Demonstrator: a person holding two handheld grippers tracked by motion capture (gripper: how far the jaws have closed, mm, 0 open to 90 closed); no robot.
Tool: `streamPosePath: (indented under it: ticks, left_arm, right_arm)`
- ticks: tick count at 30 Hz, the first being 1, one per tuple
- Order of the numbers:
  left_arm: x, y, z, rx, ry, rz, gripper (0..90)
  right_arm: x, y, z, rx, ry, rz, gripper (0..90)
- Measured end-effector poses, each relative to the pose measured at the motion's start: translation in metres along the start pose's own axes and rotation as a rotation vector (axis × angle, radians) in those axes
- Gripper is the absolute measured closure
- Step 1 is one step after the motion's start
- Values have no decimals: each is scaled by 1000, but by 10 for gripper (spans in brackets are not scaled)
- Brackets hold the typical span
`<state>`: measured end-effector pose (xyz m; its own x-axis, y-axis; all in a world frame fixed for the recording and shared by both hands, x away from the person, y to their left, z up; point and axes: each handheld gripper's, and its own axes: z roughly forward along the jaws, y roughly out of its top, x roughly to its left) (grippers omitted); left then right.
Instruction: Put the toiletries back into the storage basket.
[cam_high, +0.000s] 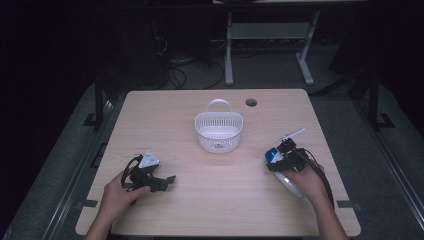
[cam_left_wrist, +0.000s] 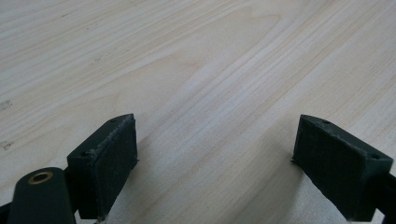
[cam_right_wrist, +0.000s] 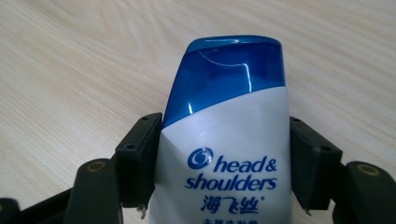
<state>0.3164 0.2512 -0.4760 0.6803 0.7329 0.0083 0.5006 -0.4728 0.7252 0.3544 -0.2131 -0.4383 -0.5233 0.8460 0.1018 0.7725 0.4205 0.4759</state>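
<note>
A white shampoo bottle (cam_right_wrist: 229, 154) with a blue cap lies between the jaws of my right gripper (cam_right_wrist: 224, 163), whose pads press on both its sides. In the high view the same bottle (cam_high: 285, 177) lies under the person's right hand at the table's right, blue cap toward the basket, with the right gripper (cam_high: 280, 160) over it. My left gripper (cam_high: 167, 181) rests at the front left of the table, jaws wide apart. In the left gripper view its pads (cam_left_wrist: 109, 158) stand open over bare wood, nothing between them.
A white slotted basket (cam_high: 219, 131) with a handle stands at the table's middle, back of both hands. A round cable hole (cam_high: 251, 102) sits near the far edge. The wooden table (cam_high: 220, 200) has bare room between the hands. A desk frame stands beyond.
</note>
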Motion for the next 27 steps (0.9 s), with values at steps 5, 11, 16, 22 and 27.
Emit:
streamPosePath:
  ticks: [5,11,16,22,27]
  left_arm:
    - [0,0,0,-2,0,-2,133]
    - [0,0,0,-3,0,-3,133]
    - [0,0,0,-3,0,-3,133]
    - [0,0,0,-2,0,-3,133]
    - [0,0,0,-3,0,-3,133]
  right_arm:
    - [-4,-2,-11,-54,27,23,346]
    - [-9,-5,-23,-111,49,45,347]
    - [-12,-6,-33,-163,65,71,347]
    - [-17,-9,-45,-217,78,93,349]
    - [-21,-12,-54,-262,86,117,350]
